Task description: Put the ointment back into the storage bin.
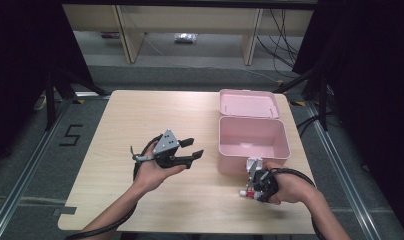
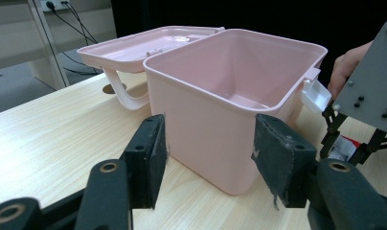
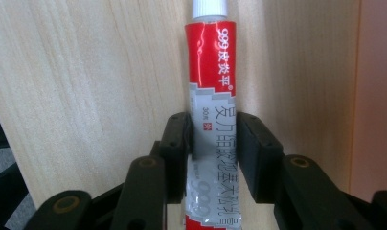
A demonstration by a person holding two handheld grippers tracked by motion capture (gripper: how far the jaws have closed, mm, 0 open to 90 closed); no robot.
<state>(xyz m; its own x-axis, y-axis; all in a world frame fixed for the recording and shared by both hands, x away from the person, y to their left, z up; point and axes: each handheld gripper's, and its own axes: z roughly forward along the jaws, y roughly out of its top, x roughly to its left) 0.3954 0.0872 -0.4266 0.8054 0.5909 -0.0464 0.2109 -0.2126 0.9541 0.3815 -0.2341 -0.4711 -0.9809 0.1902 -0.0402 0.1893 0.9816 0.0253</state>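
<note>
Beside the open pink box (image 1: 253, 137), the right gripper (image 3: 213, 136) pinches a red tube (image 3: 211, 72). Left gripper (image 1: 192, 150) jaws hover spread. Lift the tube level over the rim before releasing.

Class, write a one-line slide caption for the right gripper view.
Right tongs shut on a red-and-grey tube above the wooden table.

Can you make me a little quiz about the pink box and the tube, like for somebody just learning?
1. True or false: the pink box has its lid shut.
2. What does the right gripper hold between its fingers?
A. a spoon
B. a red and grey tube
C. nothing
3. Fill in: the left gripper is ____, with nothing between its fingers.

Key:
1. False, the lid lies open behind the box.
2. B, the tube with a white cap.
3. open
</note>
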